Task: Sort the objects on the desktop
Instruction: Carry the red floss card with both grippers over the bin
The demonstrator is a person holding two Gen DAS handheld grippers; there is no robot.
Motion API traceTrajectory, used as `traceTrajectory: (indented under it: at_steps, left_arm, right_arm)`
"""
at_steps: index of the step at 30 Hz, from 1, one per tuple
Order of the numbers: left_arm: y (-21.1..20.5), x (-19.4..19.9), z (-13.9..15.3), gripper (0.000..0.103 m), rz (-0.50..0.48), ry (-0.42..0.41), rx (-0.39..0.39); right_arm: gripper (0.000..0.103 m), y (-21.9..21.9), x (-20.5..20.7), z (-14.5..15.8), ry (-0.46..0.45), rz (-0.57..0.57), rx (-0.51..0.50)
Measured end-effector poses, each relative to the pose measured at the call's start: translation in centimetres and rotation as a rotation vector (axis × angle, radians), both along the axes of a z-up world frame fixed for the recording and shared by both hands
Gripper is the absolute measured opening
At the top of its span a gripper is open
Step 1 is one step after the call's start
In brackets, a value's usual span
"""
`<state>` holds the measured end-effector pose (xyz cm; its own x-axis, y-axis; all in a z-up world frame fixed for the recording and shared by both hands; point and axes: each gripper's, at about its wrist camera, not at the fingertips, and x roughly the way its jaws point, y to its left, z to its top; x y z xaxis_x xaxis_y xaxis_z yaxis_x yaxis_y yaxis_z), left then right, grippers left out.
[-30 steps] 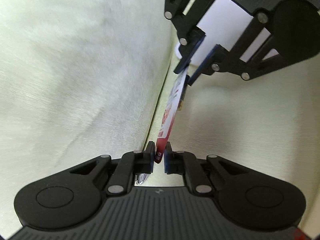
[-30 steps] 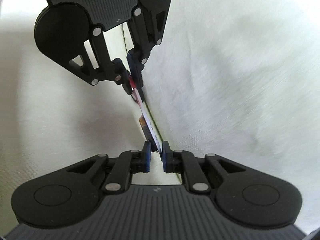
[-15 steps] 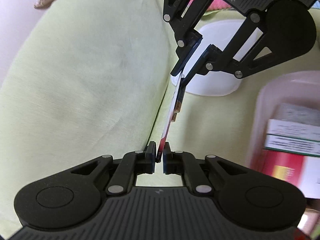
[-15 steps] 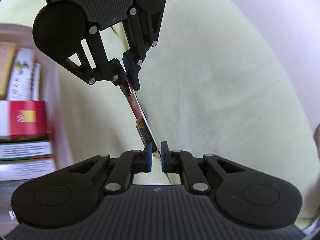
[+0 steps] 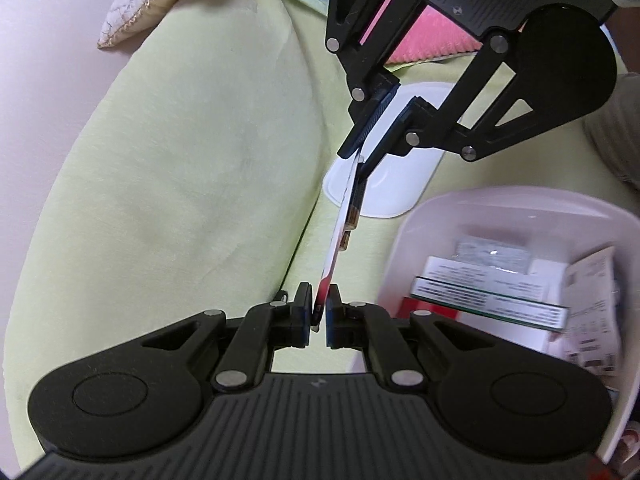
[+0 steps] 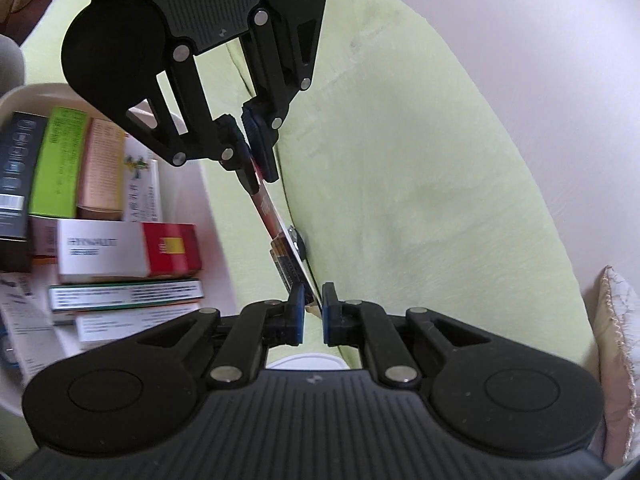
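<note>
From the left wrist, our left gripper (image 5: 319,312) clamps one end of the flat card pack (image 5: 340,236), our right gripper (image 5: 374,136) the other; the white bin (image 5: 404,240) has come into view, so drop-off nears. From the right wrist, the boxes (image 6: 120,252) blur, and the pack's print is unreadable edge-on.

tongs 2 (image 5: 318,314) (image 5: 374,138) | card 1 (image 5: 340,236) | bin 1 (image 5: 404,248) | lid 1 (image 5: 400,188)

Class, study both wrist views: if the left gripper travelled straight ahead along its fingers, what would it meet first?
Most likely the right gripper, which faces the left gripper and holds the far end of the same flat card. Depth is uncertain in the fisheye.
</note>
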<state>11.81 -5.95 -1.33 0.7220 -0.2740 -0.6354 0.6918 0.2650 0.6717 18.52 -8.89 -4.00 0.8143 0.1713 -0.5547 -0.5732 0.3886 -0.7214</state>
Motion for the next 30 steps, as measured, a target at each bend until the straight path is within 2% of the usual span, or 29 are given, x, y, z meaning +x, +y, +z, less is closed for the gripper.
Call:
traceTrajectory:
  at_steps: [12,21,30]
  left_arm:
    - [-0.2,-5.9,-0.5,0.005,0.007,0.037,-0.031]
    - [-0.9,-8.2,-2.5,0.005,0.016,0.143,-0.076]
    - [-1.2,-9.3,-4.4,0.005,0.060,0.248,-0.138]
  right_arm:
    - [0.006,-0.2,-5.7,-0.2,0.047,0.037,0.002]
    - [0.006,-1.0,-8.8,-1.4,0.148,0.066,-0.005]
    - [0.006,-1.5,-9.5,-3.2,0.237,0.079,-0.024]
